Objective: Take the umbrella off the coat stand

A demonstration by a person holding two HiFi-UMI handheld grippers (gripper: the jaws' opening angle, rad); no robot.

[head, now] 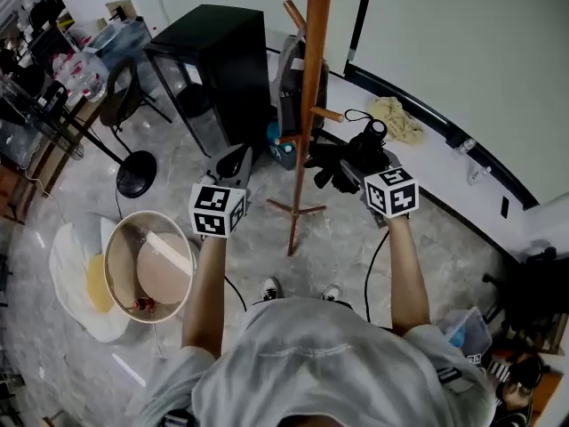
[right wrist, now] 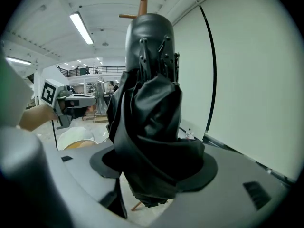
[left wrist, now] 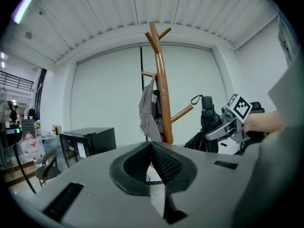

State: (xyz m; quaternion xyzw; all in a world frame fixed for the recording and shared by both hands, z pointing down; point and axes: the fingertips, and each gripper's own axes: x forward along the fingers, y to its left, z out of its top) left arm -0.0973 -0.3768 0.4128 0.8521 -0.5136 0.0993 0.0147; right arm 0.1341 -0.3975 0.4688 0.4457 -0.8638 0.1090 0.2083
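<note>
The right gripper clamps the folded black umbrella, just right of the wooden coat stand. The left gripper is closed and empty, left of the stand.

Left claw out front, jaws together, empty — right claw alongside, clamped on umbrella.

No legible text anywhere, label on the black cabinet too small (a pale patch)
</note>
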